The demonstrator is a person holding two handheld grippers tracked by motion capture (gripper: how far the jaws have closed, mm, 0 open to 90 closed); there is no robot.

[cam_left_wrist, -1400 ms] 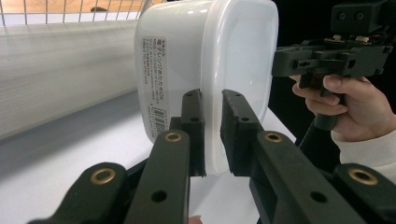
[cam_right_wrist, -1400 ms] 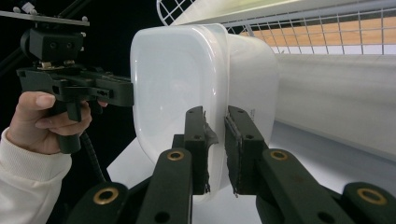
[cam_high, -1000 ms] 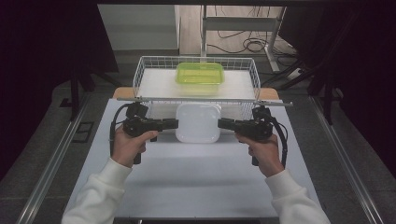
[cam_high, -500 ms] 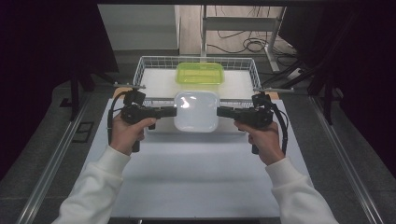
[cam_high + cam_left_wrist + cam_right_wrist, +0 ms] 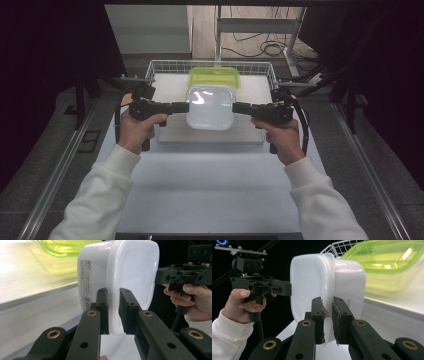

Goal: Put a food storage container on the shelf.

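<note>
A white lidded plastic container [image 5: 210, 106] hangs in the air between both grippers. My left gripper [image 5: 186, 106] is shut on its left rim, and the left gripper view shows the rim [image 5: 113, 322] pinched between the pads. My right gripper [image 5: 235, 106] is shut on the opposite rim, with its pads closed on the lid edge [image 5: 327, 290]. Seen from above, the container sits just in front of a green translucent container [image 5: 214, 76] lying in a white wire basket [image 5: 165, 64]. The green container [image 5: 387, 265] lies close behind the white one.
The wire basket stands at the far middle of the white table [image 5: 210, 185], on a pale board [image 5: 210, 136]. Metal rails [image 5: 365, 170] run along both table sides. Dark floor and cables lie beyond the basket.
Both hands have risen and moved away from the person toward the basket, carrying the white container between them. It was nearer the table and now overlaps the basket area.
</note>
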